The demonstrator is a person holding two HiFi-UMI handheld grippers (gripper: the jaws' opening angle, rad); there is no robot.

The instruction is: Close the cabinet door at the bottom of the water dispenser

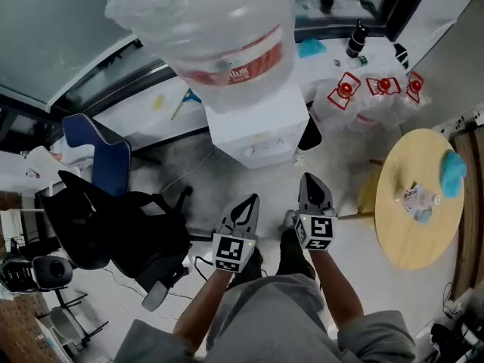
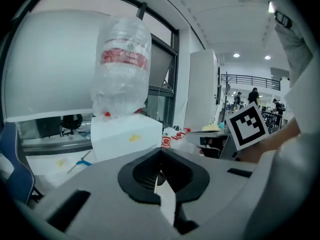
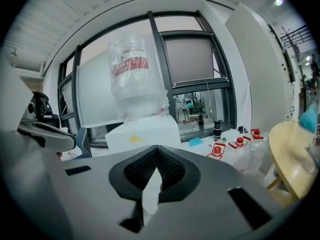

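The white water dispenser [image 1: 257,131] stands ahead of me on the floor, topped by a large plastic-wrapped bottle [image 1: 215,32] with a red label. From the head view its top hides the lower cabinet door. A dark shape [image 1: 310,133] sticks out at its right side; I cannot tell whether that is the door. My left gripper [image 1: 249,201] and right gripper [image 1: 311,178] hover side by side just short of the dispenser, both shut and holding nothing. The dispenser [image 2: 125,136] and bottle [image 2: 122,66] also show in the left gripper view, and the dispenser [image 3: 142,131] in the right gripper view.
A round wooden table [image 1: 408,233] with a small bottle [image 1: 417,199] and a blue cloth [image 1: 453,171] stands at the right. Several red-capped water jugs [image 1: 378,89] sit behind it. A blue chair [image 1: 102,151] and a black office chair [image 1: 121,237] stand at the left.
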